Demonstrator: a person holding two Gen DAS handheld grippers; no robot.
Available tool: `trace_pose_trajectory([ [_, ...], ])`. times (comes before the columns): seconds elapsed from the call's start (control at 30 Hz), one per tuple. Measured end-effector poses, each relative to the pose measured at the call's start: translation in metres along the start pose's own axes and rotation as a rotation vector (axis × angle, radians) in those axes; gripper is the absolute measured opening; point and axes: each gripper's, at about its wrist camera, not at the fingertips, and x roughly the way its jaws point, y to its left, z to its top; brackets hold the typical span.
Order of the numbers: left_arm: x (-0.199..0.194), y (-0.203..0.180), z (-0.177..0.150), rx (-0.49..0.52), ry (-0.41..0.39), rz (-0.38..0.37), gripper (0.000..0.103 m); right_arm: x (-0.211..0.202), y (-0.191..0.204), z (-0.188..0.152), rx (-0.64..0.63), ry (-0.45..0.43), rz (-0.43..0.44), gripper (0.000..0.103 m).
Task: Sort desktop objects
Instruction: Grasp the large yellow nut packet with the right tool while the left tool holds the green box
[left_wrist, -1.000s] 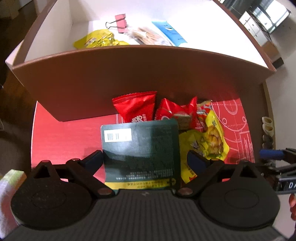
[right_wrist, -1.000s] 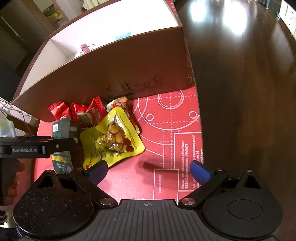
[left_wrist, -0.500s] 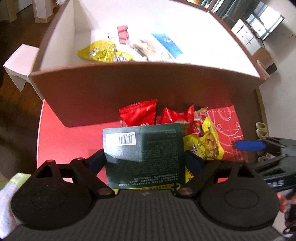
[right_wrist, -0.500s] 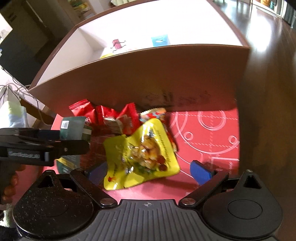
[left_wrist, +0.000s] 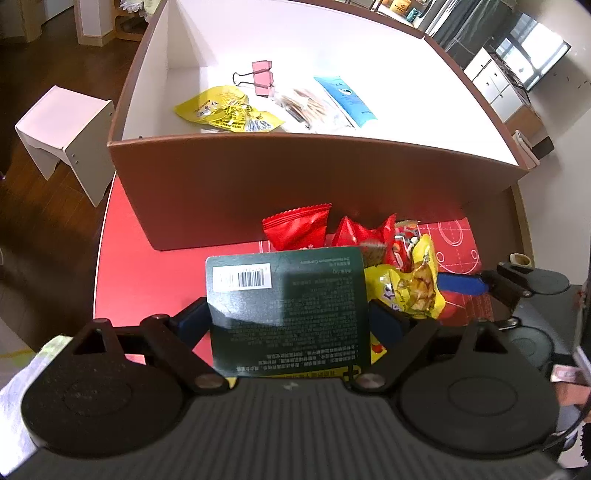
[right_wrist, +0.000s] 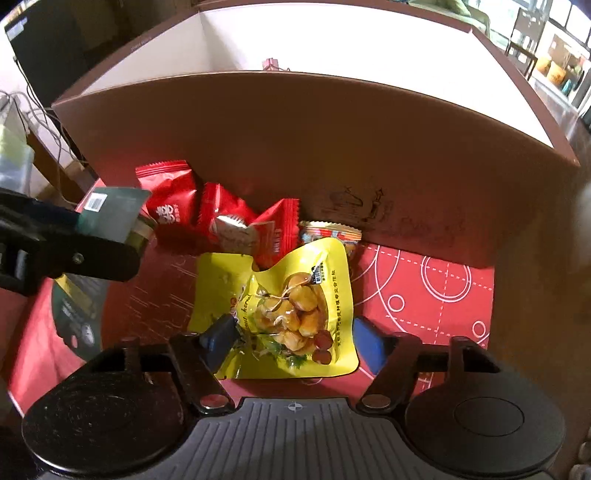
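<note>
My left gripper (left_wrist: 288, 317) is shut on a dark green packet (left_wrist: 284, 295) with a white barcode label, held above the red mat (left_wrist: 147, 266). In the right wrist view that green packet (right_wrist: 110, 210) shows at the left, in front of the red snack packets (right_wrist: 207, 210). My right gripper (right_wrist: 295, 338) has its blue fingers against both side edges of a yellow snack bag (right_wrist: 288, 295), which buckles between them. One blue finger (left_wrist: 461, 283) of it shows beside the yellow bag (left_wrist: 413, 288) in the left wrist view.
A large brown box (left_wrist: 295, 184) with a white inside stands behind the snacks. It holds a yellow packet (left_wrist: 221, 110), a pink binder clip (left_wrist: 262, 77), a clear bag (left_wrist: 306, 107) and a blue sachet (left_wrist: 345, 96). A white stool (left_wrist: 66, 129) stands at the left.
My right gripper moved left over the yellow bag and its fingers narrowed onto it. My left gripper rose with the green packet, so more of the box's inside shows.
</note>
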Motion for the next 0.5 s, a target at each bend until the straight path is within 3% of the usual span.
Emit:
trace_pose_trajectory([
  [0.03, 0.000, 0.000, 0.000, 0.001, 0.000, 0.000, 0.088, -0.001, -0.001, -0.001, 0.003, -0.001, 0.005, 0.065],
  [0.1, -0.002, -0.001, 0.000, 0.008, -0.004, -0.003, 0.088, -0.004, -0.003, -0.002, 0.019, -0.004, 0.024, 0.051],
  [0.5, -0.019, -0.009, -0.002, 0.056, -0.016, -0.014, 0.088, -0.048, -0.009, -0.008, 0.077, -0.058, 0.076, 0.051],
])
